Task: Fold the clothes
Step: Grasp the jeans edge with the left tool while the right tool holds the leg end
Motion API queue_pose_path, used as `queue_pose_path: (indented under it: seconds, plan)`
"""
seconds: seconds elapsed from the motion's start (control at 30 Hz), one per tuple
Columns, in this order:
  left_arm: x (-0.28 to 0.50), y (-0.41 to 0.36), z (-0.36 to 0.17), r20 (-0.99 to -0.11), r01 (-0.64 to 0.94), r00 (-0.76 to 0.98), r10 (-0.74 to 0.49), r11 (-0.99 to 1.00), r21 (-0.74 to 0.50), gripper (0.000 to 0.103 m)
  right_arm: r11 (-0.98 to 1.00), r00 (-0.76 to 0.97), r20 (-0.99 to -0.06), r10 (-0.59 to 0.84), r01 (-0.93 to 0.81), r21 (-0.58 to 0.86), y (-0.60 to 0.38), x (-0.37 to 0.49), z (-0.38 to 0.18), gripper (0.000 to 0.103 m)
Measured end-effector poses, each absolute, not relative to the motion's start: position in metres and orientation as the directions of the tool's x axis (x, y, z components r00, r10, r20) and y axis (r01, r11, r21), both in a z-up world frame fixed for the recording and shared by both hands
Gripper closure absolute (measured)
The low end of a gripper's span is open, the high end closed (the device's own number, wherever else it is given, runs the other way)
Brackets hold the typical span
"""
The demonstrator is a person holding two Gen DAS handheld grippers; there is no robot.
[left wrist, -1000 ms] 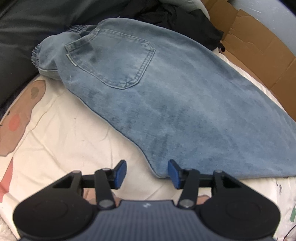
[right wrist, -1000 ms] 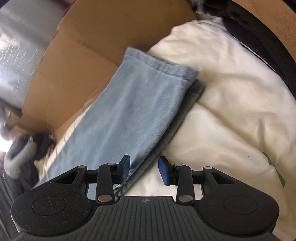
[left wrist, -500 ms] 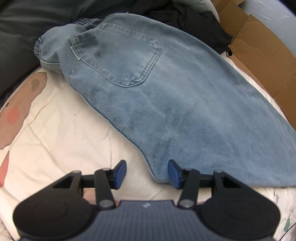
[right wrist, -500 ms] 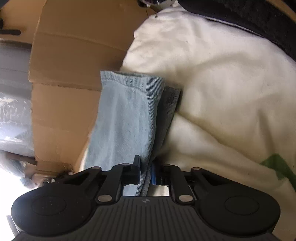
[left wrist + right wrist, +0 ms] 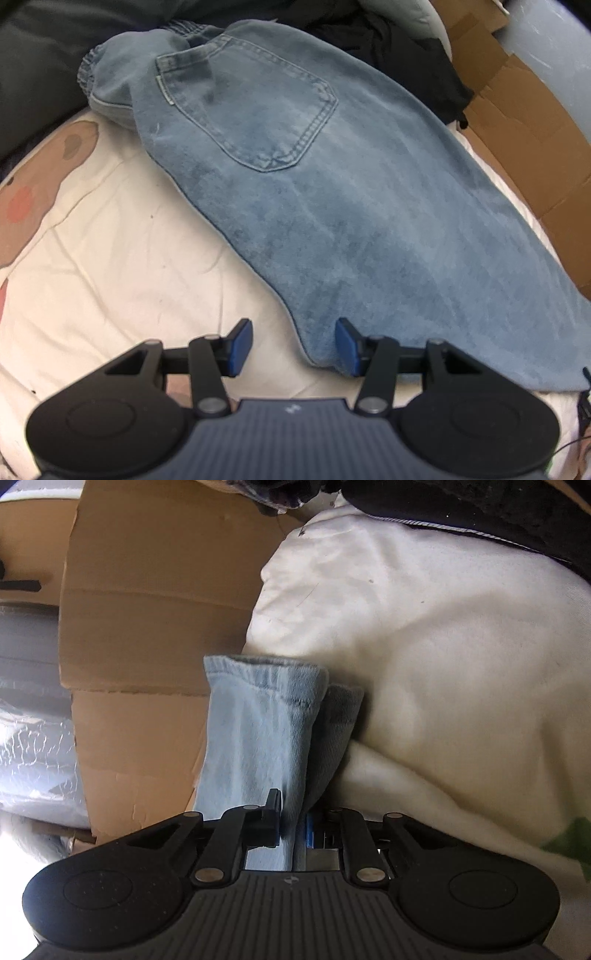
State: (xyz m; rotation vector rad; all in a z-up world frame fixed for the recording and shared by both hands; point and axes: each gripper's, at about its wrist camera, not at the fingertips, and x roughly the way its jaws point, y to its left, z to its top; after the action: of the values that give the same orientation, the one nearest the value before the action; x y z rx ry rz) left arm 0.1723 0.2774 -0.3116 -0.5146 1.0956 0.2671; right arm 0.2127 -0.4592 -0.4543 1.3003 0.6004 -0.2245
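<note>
The jeans (image 5: 332, 206) lie flat on the white bedcover (image 5: 122, 258), with the back pocket (image 5: 251, 107) facing up and the stretchy waist near the dark pillows at the top; they look thick and floppy, so they are likely a bit heavy and will sag and bend wherever they are not held up; the cloth looks rough, so it should not slip much. The right gripper (image 5: 291, 825) has just been closing, and its two fingers are pinched tight on the leg end (image 5: 266, 716), which is two layers thick, close by the brown cardboard (image 5: 147, 590); that hem is a good place to hold, since it is thick and sewn. The left gripper (image 5: 293, 345) has its fingers partway apart with nothing in them; one blue pad sits over the bedcover and the other at the curved edge of the jeans, which looks like the next good spot to grab. It is hard to tell how much cloth sits inside the right pinch, because the gripper body hides it; the middle of the leg falls between the two views.
</note>
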Motion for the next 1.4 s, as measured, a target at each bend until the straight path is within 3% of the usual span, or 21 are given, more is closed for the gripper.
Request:
queue_pose_path:
  seconds: [0.43, 0.53, 0.6, 0.67, 0.73, 0.93, 1.07, 1.13, 1.4]
  plan:
    - [0.173, 0.294, -0.339, -0.855, -0.5, 0.499, -0.14, 0.759, -0.416, 0.045, 0.27, 0.837, -0.534, 0.122, 0.49, 0.829, -0.467, 0.234, -0.454, 0.089]
    - [0.178, 0.297, -0.343, -0.837, -0.509, 0.524, -0.158, 0.729, -0.456, 0.035, 0.28, 0.835, -0.537, 0.119, 0.49, 0.825, -0.466, 0.238, -0.456, 0.088]
    - [0.179, 0.296, -0.343, -0.828, -0.514, 0.537, -0.162, 0.715, -0.473, 0.035, 0.283, 0.835, -0.537, 0.118, 0.49, 0.824, -0.467, 0.241, -0.458, 0.087]
    - [0.175, 0.295, -0.343, -0.82, -0.52, 0.545, -0.176, 0.696, -0.495, 0.044, 0.285, 0.836, -0.535, 0.119, 0.488, 0.825, -0.467, 0.242, -0.457, 0.087]
    - [0.169, 0.295, -0.344, -0.807, -0.52, 0.548, -0.22, 0.667, -0.534, 0.063, 0.289, 0.837, -0.534, 0.121, 0.485, 0.826, -0.467, 0.244, -0.456, 0.087]
    - [0.164, 0.289, -0.352, -0.8, -0.536, 0.562, -0.213, 0.643, -0.547, 0.06, 0.304, 0.84, -0.528, 0.122, 0.475, 0.826, -0.467, 0.25, -0.454, 0.088]
    - [0.167, 0.287, -0.352, -0.801, -0.548, 0.567, -0.192, 0.638, -0.541, 0.062, 0.299, 0.847, -0.516, 0.125, 0.464, 0.834, -0.476, 0.243, -0.453, 0.095]
    - [0.166, 0.286, -0.351, -0.808, -0.562, 0.56, -0.185, 0.631, -0.534, 0.077, 0.317, 0.849, -0.511, 0.133, 0.452, 0.834, -0.481, 0.235, -0.449, 0.096]
    - [0.174, 0.284, -0.328, -0.833, -0.562, 0.534, -0.149, 0.673, -0.481, 0.083, 0.406, 0.848, -0.516, 0.122, 0.432, 0.806, -0.484, 0.218, -0.416, 0.097]
